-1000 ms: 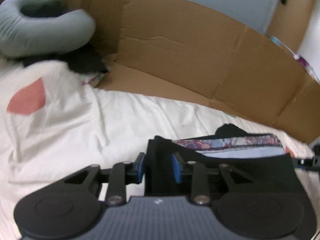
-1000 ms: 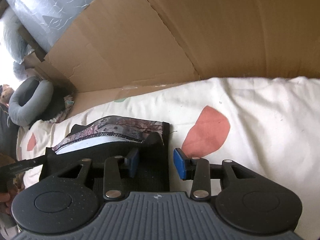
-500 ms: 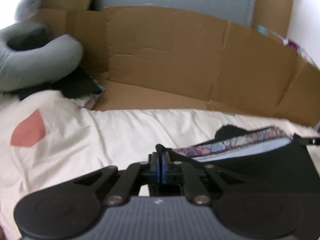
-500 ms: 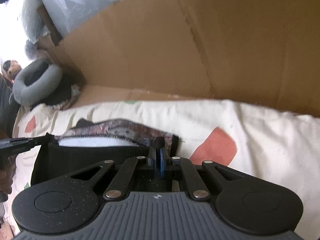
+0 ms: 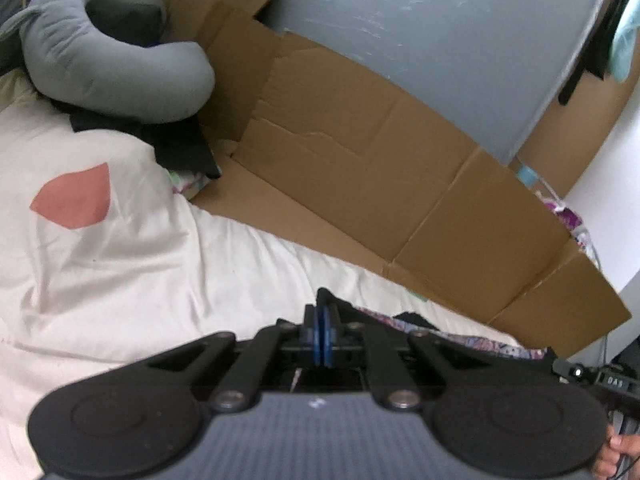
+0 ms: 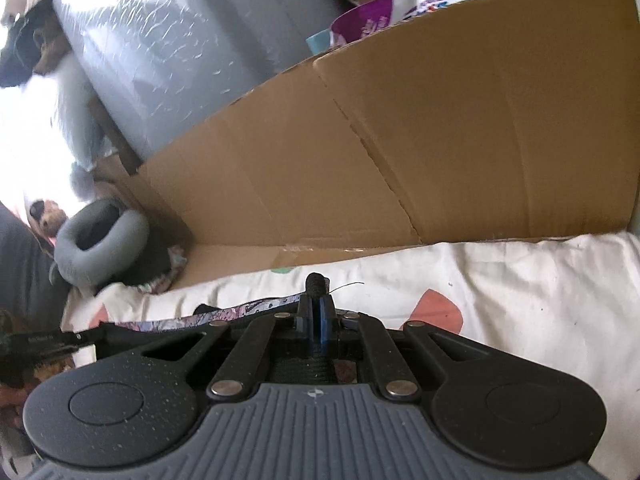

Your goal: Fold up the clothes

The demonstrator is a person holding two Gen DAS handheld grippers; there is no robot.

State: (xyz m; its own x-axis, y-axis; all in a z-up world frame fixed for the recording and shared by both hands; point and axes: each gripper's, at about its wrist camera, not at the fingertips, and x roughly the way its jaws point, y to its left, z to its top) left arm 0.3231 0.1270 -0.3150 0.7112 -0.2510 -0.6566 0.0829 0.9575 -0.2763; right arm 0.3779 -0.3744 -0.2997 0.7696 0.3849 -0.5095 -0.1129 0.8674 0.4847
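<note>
— Left wrist view first: what's the left claw [image 5: 322, 330] doing?

— Clenched tight, blue pads pressed together on a corner of the black garment [image 5: 338, 308] at lower centre of the frame. A patterned waistband [image 5: 472, 338] trails off to the lower right, over the cream bedsheet [image 5: 132, 280].

— And around it?

— Brown cardboard [image 5: 400, 184] runs diagonally across the middle, a grey neck pillow [image 5: 108, 60] sits upper left, and a pink patch on the sheet shows at left.

— Right wrist view now?

— Same story: the right claw [image 6: 319, 322] is pinched shut on the garment's other corner, a black tuft poking up just above the pads at lower centre. The waistband [image 6: 240, 312] stretches toward the left edge, where the other tool's tip comes in. Cardboard [image 6: 400, 140] fills the middle and right, the pillow [image 6: 96, 248] sits at left.
</note>
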